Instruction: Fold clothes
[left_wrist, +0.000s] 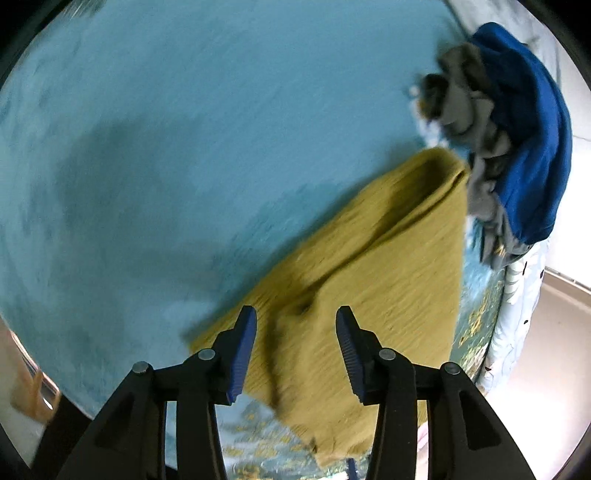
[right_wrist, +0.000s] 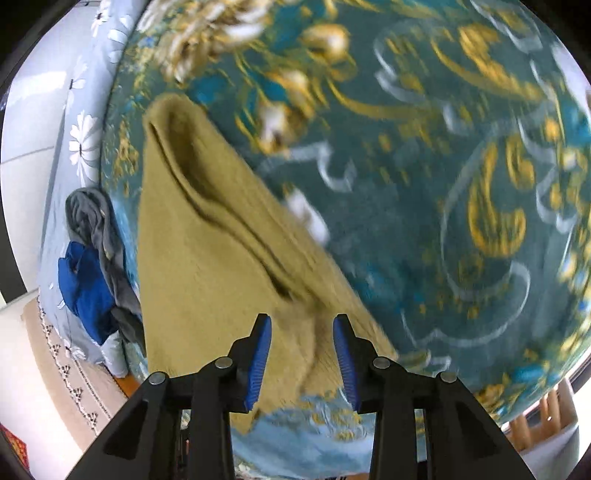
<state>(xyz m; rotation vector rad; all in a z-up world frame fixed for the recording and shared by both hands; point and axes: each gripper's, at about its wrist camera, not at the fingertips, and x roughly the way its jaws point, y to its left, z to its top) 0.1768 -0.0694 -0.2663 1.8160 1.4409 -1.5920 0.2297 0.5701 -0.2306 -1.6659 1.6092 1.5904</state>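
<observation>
A mustard-yellow garment (left_wrist: 376, 266) lies folded on the teal bed cover (left_wrist: 184, 129), reaching from the near edge toward the pile at the right. My left gripper (left_wrist: 295, 325) hovers open over its near corner, nothing between the blue pads (left_wrist: 245, 350). In the right wrist view the same yellow garment (right_wrist: 207, 251) runs up the left side with a long fold down its middle. My right gripper (right_wrist: 302, 328) is open above its near end. Both views are motion-blurred.
A pile of grey and blue clothes (left_wrist: 517, 147) sits at the bed's edge beside the yellow garment, seen too as grey and blue clothes (right_wrist: 92, 269). A floral-patterned blanket (right_wrist: 443, 184) covers much of the bed. A pale floor (left_wrist: 554, 332) lies beyond the bed's side.
</observation>
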